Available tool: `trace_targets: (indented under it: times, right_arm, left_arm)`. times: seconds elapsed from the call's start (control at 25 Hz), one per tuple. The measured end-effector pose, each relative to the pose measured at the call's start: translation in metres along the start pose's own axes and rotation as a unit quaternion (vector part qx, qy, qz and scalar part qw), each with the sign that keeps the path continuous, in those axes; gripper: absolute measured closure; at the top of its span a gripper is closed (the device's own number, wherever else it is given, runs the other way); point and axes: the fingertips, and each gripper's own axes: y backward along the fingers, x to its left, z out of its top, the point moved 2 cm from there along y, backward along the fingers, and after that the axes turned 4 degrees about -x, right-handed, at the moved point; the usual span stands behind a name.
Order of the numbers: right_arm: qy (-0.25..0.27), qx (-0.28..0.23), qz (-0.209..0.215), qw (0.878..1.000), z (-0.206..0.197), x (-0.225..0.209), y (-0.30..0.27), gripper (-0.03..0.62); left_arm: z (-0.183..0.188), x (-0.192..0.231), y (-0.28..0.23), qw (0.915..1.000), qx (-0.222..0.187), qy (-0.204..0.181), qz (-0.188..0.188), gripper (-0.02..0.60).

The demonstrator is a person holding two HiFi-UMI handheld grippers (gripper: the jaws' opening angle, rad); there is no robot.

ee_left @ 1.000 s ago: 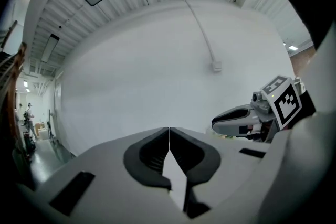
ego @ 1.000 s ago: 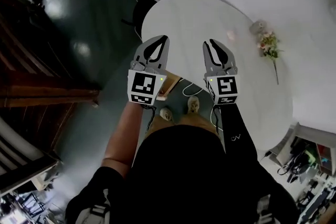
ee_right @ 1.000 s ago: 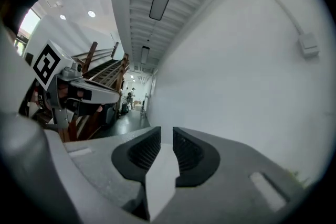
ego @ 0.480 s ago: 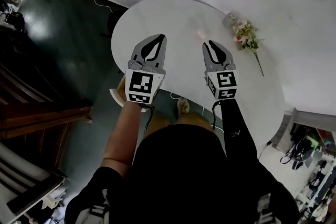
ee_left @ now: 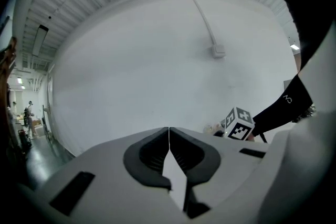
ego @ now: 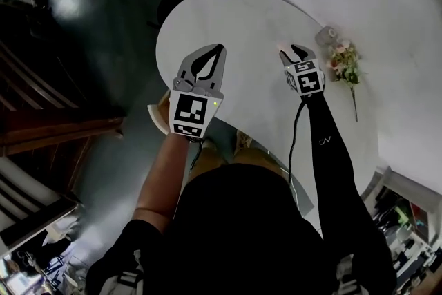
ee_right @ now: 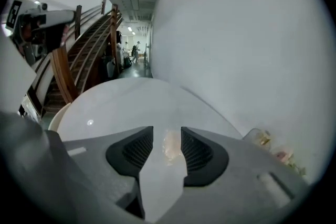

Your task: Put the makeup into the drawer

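The makeup, a small pale pink item [ee_right: 170, 145], lies on the white round table [ego: 235, 17]. My right gripper [ego: 293, 52] reaches forward and down over it. In the right gripper view, this gripper [ee_right: 167, 131] has its jaws opening, with the pink item in the gap between them and the pads not pressing on it. The head view hides most of the item behind those fingers. My left gripper [ego: 219, 48] hovers over the table's near edge, shut and holding nothing; its tips meet in the left gripper view [ee_left: 168, 129]. No drawer is in view.
A bunch of pink flowers [ego: 345, 62] and a small glass jar [ego: 327, 33] lie just right of the right gripper. A pale seat [ego: 160, 114] pokes out under the table's near left edge. Dark wooden stairs [ego: 62, 128] stand at the left.
My right gripper has gone forward and down to the pink item and its jaws have spread. The left gripper has shifted a little over the table edge and stays shut.
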Motion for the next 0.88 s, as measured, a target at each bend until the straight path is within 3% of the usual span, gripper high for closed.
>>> trace_targets:
  times: [0.24,0.36,0.48,0.68,0.88]
  right_arm:
    - [-0.018,0.100,0.021,0.995,-0.050,-0.015,-0.049,0.448]
    - [-0.030,0.105,0.022,0.994,-0.062,-0.017,-0.053,0.497]
    - [0.004,0.098,0.027,0.995,-0.057,-0.015,-0.046,0.507]
    - [-0.014,0.035,-0.004,0.999,-0.033,-0.015,-0.013,0.507]
    - [-0.061,-0.070,-0.025,0.995,0.003,-0.004,0.037,0.507]
  left_arm:
    - [-0.010,0.008,-0.001,0.9997,0.019,0.003,0.018,0.572]
    - [-0.012,0.009,-0.003,0.9995,0.023,0.006,0.020,0.571]
    - [-0.013,0.011,-0.002,0.9995,0.023,0.009,0.021,0.571]
    - [-0.006,0.011,-0.001,0.9998,0.005,0.014,0.016,0.572]
    - [0.003,0.001,-0.010,0.9999,-0.006,0.013,0.002,0.571]
